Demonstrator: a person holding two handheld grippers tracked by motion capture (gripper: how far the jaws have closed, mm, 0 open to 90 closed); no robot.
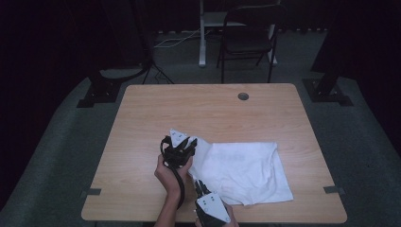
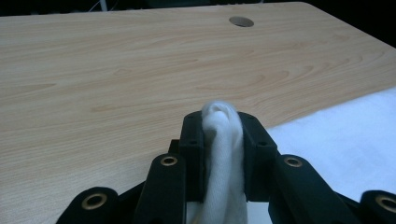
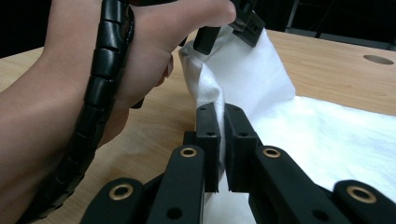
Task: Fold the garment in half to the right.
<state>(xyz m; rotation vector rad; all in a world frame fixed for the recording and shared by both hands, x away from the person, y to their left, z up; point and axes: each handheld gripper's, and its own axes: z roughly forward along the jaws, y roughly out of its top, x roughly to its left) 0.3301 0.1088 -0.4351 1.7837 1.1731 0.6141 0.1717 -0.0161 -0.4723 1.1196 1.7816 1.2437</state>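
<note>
Left gripper [image 2: 223,135]: clamped on white cloth's [image 1: 246,170] bunched left edge
Right gripper [image 3: 223,140]: pinching the cloth's near-left edge

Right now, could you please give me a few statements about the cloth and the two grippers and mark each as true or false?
1. The left gripper is clamped on a bunched fold of the white cloth. True.
2. The right gripper is open and holds nothing. False: its jaws are shut on the cloth's edge.
3. The cloth lies on the left half of the table. False: it lies on the right, near side.
4. A round hole sits near the table's far edge. True.
</note>
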